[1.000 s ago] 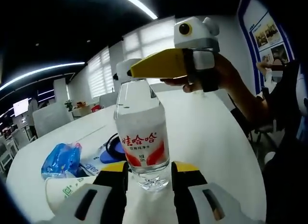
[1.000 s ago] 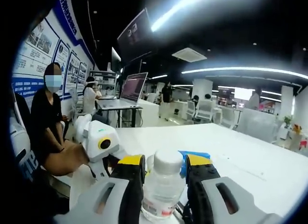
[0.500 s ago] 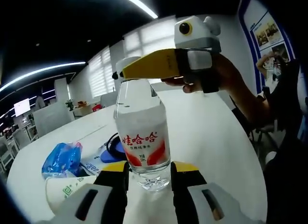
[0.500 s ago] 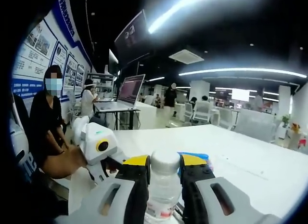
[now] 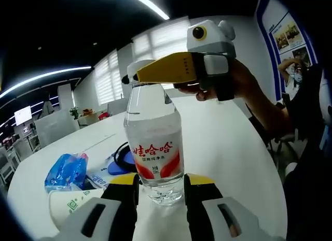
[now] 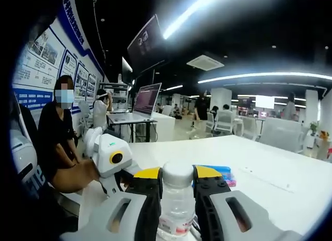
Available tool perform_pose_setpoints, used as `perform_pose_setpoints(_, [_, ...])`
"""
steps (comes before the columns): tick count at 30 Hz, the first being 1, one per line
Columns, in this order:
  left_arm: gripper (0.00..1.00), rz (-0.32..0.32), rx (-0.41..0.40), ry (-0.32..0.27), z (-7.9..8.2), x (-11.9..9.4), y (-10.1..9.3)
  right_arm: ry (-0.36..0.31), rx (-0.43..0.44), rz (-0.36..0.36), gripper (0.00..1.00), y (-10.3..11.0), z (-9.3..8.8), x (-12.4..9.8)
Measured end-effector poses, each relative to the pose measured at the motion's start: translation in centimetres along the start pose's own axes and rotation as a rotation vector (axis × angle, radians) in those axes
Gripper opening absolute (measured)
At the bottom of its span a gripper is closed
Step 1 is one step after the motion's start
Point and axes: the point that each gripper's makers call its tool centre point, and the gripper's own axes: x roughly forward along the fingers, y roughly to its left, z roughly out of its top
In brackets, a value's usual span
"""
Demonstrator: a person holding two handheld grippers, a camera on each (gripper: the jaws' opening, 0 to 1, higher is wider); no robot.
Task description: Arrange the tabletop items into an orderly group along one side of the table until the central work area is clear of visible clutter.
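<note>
Clear plastic water bottle upright on the white worktop, long axis vertical. Right tongs clamped on its white cap; left tongs bracketing its ribbed base, grip uncertain. Left of the bottle: crumpled blue bag, paper cup on its side.

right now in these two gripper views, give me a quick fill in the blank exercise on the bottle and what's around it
1. The right gripper is shut on the water bottle's white ____.
2. The left gripper has one jaw on each side of the bottle's ____.
3. The crumpled bag near the paper cup is ____ in colour.

Missing words: cap; base; blue
</note>
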Motion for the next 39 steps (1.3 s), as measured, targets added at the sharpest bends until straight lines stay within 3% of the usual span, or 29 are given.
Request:
perform_pose_setpoints(17, [0.34,-0.070,-0.014,-0.038,0.1,-1.7,0.2,-0.046,0.047,0.159,0.17,1.4,0.2,-0.5])
perform_pose_setpoints(21, [0.34,-0.126,-0.039,-0.090,0.8,-2.2,-0.4,-0.054,0.055,0.201,0.17,2.0,0.3,-0.7])
perform_pose_setpoints(34, [0.34,-0.256,-0.045,-0.162,1.9,-3.3,-1.7,-0.114,0.021,0.326,0.17,4.7,1.6,-1.7])
perform_pose_setpoints(39, [0.37,-0.320,-0.025,-0.188,2.3,-3.8,-3.0,-0.133,0.052,0.395,0.17,5.8,2.0,-2.0])
